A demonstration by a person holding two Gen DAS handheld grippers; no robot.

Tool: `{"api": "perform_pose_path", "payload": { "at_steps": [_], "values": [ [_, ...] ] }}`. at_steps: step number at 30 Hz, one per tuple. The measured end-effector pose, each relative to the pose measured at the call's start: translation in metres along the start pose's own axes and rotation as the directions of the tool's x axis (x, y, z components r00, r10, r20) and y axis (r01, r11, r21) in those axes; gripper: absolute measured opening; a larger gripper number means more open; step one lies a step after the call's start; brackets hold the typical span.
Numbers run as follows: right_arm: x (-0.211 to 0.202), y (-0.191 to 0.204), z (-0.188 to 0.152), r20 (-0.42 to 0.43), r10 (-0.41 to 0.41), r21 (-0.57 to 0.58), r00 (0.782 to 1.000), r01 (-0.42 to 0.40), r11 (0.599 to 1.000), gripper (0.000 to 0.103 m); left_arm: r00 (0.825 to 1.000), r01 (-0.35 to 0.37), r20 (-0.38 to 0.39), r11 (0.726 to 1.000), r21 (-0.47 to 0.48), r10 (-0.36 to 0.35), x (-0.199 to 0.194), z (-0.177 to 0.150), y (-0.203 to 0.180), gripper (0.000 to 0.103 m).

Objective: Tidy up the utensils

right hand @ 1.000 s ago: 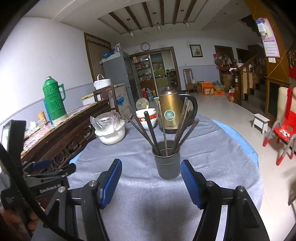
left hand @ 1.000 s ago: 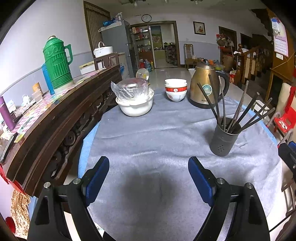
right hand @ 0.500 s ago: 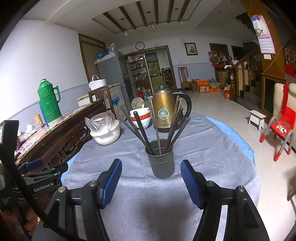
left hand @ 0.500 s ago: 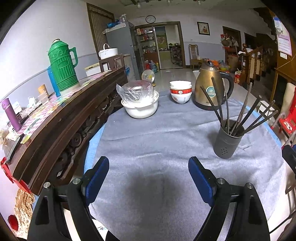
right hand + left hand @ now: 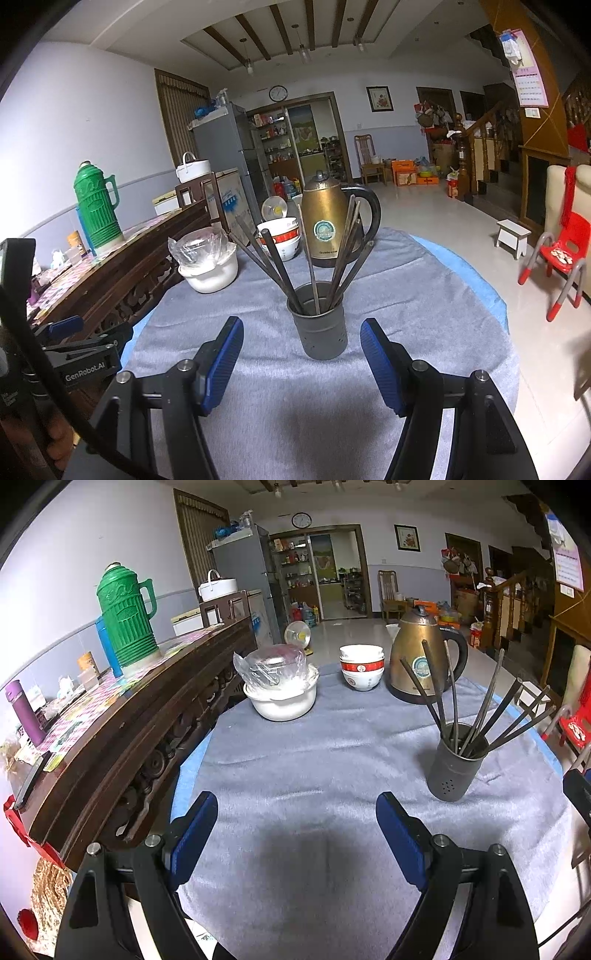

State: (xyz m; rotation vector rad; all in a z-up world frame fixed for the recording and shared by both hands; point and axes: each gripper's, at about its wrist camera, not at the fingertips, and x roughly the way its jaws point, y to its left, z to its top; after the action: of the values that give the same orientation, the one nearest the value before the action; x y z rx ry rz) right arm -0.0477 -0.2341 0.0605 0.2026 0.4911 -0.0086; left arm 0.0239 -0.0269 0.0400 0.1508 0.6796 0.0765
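Note:
A dark grey utensil holder [image 5: 455, 768] stands on the grey cloth at the right of the left wrist view, with several dark chopsticks [image 5: 436, 686] fanning out of it. In the right wrist view the holder [image 5: 320, 325] stands just ahead, between my fingers, chopsticks [image 5: 277, 266] upright in it. My left gripper [image 5: 297, 812] is open and empty above the cloth, left of the holder. My right gripper [image 5: 302, 338] is open and empty, a little short of the holder.
A bronze kettle [image 5: 417, 661], stacked red-and-white bowls [image 5: 362, 666] and a plastic-covered white bowl [image 5: 282, 690] stand at the table's far side. A dark wooden sideboard [image 5: 122, 716] with a green thermos [image 5: 125, 616] runs along the left. The left gripper's body [image 5: 77, 354] shows at the left.
Both grippers have drawn back and risen slightly from the table; the holder looks a little farther. Both stay open and empty. Nothing on the table has moved.

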Motion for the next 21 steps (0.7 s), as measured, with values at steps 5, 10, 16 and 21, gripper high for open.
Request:
{"api": "perform_pose_path", "payload": {
  "at_steps": [5,10,16,21],
  "values": [
    [0.0,0.001,0.002,0.003,-0.001,0.0,1.0,0.001,1.0,0.07,1.0,-0.001,0.005,1.0,0.002,0.001,-0.001,0.001,0.003,0.088],
    [0.0,0.007,0.003,0.002,0.002,-0.013,1.0,-0.002,1.0,0.07,1.0,-0.001,0.012,1.0,-0.007,0.001,-0.003,0.001,0.007,0.088],
    [-0.001,0.014,0.005,0.007,0.004,-0.025,1.0,-0.003,1.0,0.07,1.0,0.003,0.021,1.0,-0.01,-0.002,-0.006,0.002,0.01,0.088],
    [-0.001,0.015,0.006,0.008,0.003,-0.026,1.0,-0.003,1.0,0.07,1.0,0.006,0.021,1.0,-0.007,-0.006,-0.007,0.001,0.011,0.088]
  ]
}}
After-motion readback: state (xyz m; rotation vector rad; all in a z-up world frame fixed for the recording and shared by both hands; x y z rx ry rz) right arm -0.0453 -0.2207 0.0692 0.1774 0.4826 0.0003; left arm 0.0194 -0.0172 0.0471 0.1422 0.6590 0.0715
